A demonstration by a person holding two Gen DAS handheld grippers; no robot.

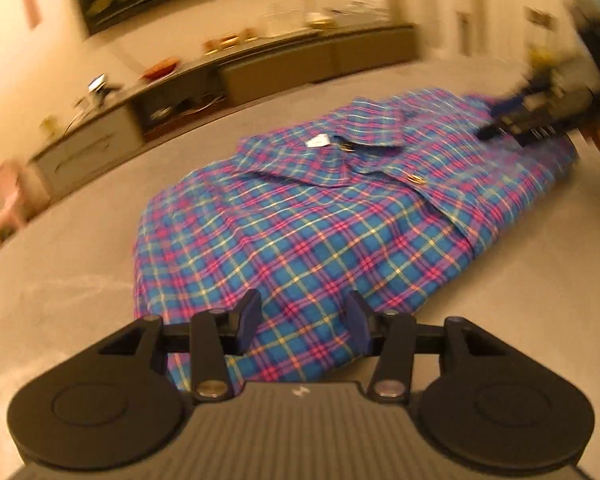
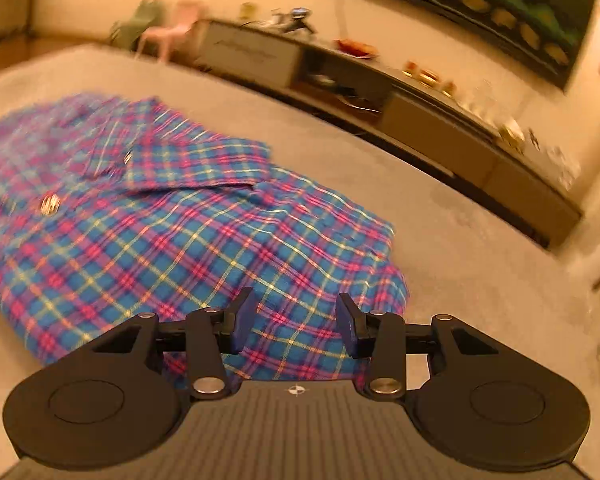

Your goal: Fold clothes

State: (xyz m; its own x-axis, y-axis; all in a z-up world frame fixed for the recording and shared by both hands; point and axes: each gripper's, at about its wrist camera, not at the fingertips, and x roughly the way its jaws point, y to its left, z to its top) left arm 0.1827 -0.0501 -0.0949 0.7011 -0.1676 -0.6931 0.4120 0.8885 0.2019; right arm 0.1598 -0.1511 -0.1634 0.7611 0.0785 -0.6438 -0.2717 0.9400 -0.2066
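Observation:
A blue, pink and yellow plaid shirt (image 1: 320,220) lies folded into a compact bundle on the grey surface (image 1: 60,280), collar up and buttoned. My left gripper (image 1: 304,320) is open, its fingers held just above the shirt's near edge, holding nothing. In the right wrist view the same shirt (image 2: 172,240) fills the left and centre. My right gripper (image 2: 296,320) is open and empty over the shirt's near right corner. The right gripper also shows blurred at the shirt's far right side in the left wrist view (image 1: 496,124).
A long low sideboard (image 1: 228,76) with bowls and small items stands along the wall behind the surface; it also shows in the right wrist view (image 2: 420,120). A dark framed picture (image 2: 480,4) hangs above it. A pink chair (image 2: 172,28) stands at the far end.

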